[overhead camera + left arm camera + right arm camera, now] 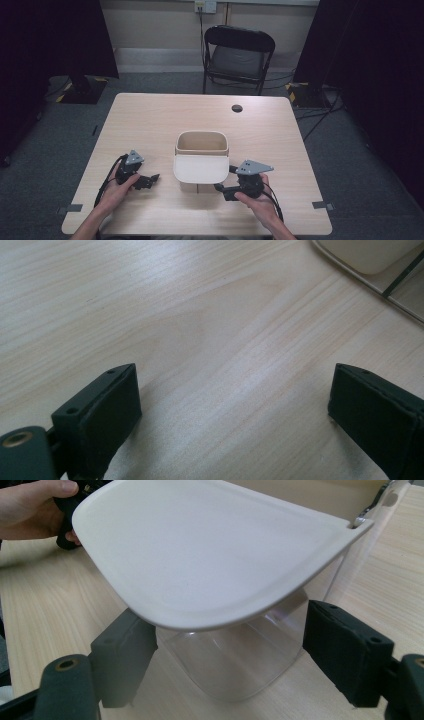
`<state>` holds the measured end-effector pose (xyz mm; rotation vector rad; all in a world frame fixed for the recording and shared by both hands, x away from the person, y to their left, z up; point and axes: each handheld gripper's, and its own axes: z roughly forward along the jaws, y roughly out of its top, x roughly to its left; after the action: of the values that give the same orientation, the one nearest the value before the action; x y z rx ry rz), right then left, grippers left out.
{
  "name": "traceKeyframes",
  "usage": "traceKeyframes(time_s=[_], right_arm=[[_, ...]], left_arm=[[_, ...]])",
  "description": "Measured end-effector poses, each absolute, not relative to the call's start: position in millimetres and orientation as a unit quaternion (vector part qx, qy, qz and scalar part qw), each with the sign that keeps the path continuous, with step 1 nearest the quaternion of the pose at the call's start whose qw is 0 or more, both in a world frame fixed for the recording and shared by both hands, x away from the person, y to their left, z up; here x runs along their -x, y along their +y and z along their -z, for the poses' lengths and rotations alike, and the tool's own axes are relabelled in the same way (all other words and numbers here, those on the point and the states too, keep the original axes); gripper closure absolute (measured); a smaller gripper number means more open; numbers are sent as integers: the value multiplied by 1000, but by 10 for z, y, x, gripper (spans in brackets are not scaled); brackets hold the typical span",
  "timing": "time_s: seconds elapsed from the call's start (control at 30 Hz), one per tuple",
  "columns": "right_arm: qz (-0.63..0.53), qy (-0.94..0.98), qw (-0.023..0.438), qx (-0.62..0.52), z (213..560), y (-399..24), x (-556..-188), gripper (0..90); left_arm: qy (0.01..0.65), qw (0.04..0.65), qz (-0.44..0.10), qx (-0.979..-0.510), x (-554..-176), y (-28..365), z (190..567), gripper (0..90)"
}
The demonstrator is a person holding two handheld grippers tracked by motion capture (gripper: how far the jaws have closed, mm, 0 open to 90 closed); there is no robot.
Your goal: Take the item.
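On the wooden table [150, 115], at the near left, the left gripper [150, 178] lies low in the person's left hand [116, 192], its tips aimed toward the container [201, 150] that stands just to its right. From the left gripper view its jaws stand wide apart with nothing but bare wood between them, and a corner of the container sits well ahead of its right-hand jaw.

Between the two grippers, the container is a clear-walled tub with a cream rim, and its hinged lid [201, 169] hangs open toward the person.

Just right of that lid, the right gripper [224, 189] rests in the right hand [260, 202]. Its jaws are spread on either side of the clear wall below the lid's edge [200, 570], not pressing on it.
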<state>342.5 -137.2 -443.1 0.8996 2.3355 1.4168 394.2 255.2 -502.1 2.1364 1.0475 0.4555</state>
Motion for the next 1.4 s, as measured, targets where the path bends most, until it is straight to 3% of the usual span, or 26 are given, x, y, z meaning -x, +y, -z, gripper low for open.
traceKeyframes(time_s=[1.07,1.4], right_arm=[[-507,795,123,-309,4358,-1427,-3442,242],[-509,792,130,-311,4337,-1414,-3437,216]], left_arm=[[404,350,-176,-827,-3942,2554,5020,60],[404,350,-176,-827,-3942,2554,5020,60]])
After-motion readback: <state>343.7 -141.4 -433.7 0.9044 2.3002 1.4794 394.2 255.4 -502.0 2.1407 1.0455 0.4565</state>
